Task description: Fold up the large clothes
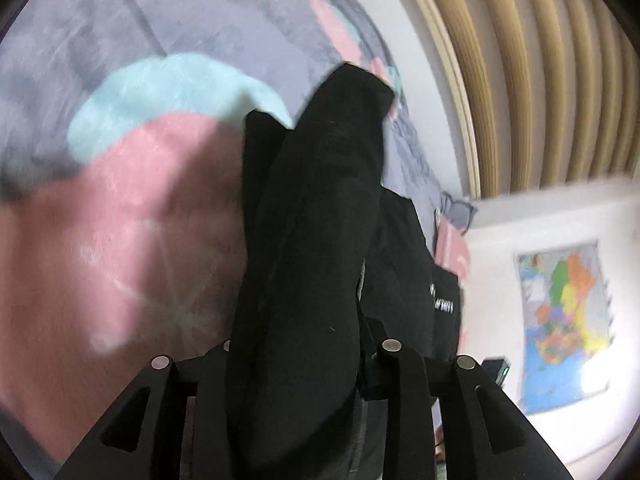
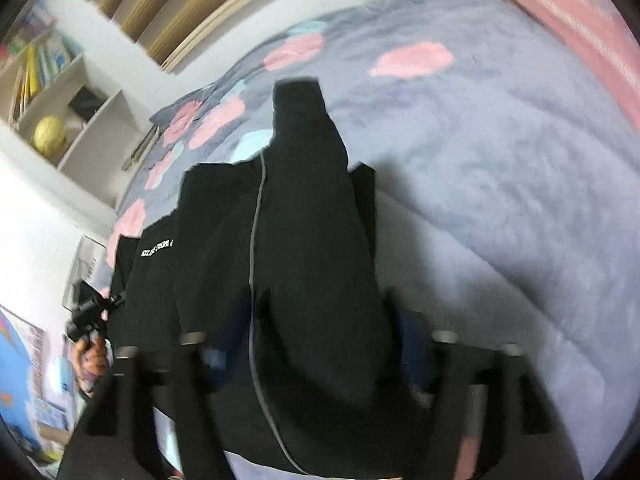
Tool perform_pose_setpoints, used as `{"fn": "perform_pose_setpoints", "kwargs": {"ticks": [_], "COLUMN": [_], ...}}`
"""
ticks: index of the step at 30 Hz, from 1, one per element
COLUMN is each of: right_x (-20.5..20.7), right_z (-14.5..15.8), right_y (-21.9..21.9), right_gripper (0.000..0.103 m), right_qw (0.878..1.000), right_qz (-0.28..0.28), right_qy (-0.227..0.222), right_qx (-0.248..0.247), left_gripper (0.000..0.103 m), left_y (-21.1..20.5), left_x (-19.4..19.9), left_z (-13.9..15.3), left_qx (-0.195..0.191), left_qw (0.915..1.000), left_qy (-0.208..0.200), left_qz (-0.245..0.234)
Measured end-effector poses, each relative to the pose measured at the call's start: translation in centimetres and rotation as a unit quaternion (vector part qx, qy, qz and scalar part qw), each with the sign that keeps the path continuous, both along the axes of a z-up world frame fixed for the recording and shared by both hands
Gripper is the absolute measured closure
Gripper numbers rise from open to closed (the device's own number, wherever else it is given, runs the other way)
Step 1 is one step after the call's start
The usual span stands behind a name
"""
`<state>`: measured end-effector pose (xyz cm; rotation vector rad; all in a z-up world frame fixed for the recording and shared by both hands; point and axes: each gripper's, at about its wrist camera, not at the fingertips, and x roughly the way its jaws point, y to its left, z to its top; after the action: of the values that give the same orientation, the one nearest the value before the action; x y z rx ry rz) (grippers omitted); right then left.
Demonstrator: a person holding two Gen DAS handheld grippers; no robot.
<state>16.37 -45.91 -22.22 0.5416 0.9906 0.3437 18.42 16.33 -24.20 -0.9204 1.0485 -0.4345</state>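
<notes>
A large black garment with small white lettering hangs over the bed. In the left wrist view the black garment (image 1: 320,208) runs up from between my left gripper's fingers (image 1: 304,356), which are shut on it. In the right wrist view the garment (image 2: 304,240), with a thin grey seam line, rises from between my right gripper's fingers (image 2: 316,340), which are shut on it. The other gripper and the hand holding it (image 2: 90,320) show at the left edge. The fingertips are hidden by cloth in both views.
The bed has a grey fleece blanket (image 2: 500,152) with pink and pale blue patches. A wooden slatted headboard (image 1: 540,80) stands behind. A white shelf (image 2: 72,120) holds books and a yellow ball. A coloured map (image 1: 568,320) hangs on the white wall.
</notes>
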Motion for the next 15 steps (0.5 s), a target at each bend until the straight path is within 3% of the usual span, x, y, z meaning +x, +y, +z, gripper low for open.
{"fn": "perform_pose_setpoints", "kwargs": {"ticks": [3, 5, 8, 10, 11, 12, 15], "right_x": [2.0, 4.3, 9.0, 11.0, 11.7, 12.0, 11.1], "right_z": [-3.0, -5.9, -10.4, -11.6, -11.3, -11.0, -7.9], "right_y": [-1.5, -1.7, -0.5, 0.5, 1.0, 1.3, 2.3], "right_gripper": [0.013, 0.013, 0.011, 0.013, 0.019, 0.040, 0.059], "right_qw": [0.999, 0.996, 0.982, 0.973, 0.971, 0.970, 0.981], "right_qz": [0.011, 0.027, 0.072, 0.092, 0.100, 0.106, 0.109], "right_qy": [0.025, 0.050, 0.090, 0.098, 0.091, 0.087, 0.047], "right_qx": [0.030, 0.072, 0.148, 0.185, 0.195, 0.201, 0.154], "left_gripper": [0.064, 0.062, 0.058, 0.058, 0.058, 0.058, 0.076], "left_y": [-0.5, -0.7, -0.5, -0.6, -0.6, -0.6, -2.5], "left_x": [0.5, 1.5, 2.1, 2.5, 2.7, 2.7, 2.0], "left_z": [0.8, 0.2, -0.8, -1.7, -2.1, -2.1, 0.2], "left_qx": [0.029, 0.040, 0.030, 0.020, 0.013, 0.012, 0.043], "left_qw": [0.9995, 0.9990, 0.9993, 0.9996, 0.9997, 0.9997, 0.9985], "left_qy": [-0.004, 0.005, 0.013, 0.018, 0.020, 0.018, -0.020], "left_qz": [-0.015, -0.019, -0.017, -0.012, -0.009, -0.007, -0.025]}}
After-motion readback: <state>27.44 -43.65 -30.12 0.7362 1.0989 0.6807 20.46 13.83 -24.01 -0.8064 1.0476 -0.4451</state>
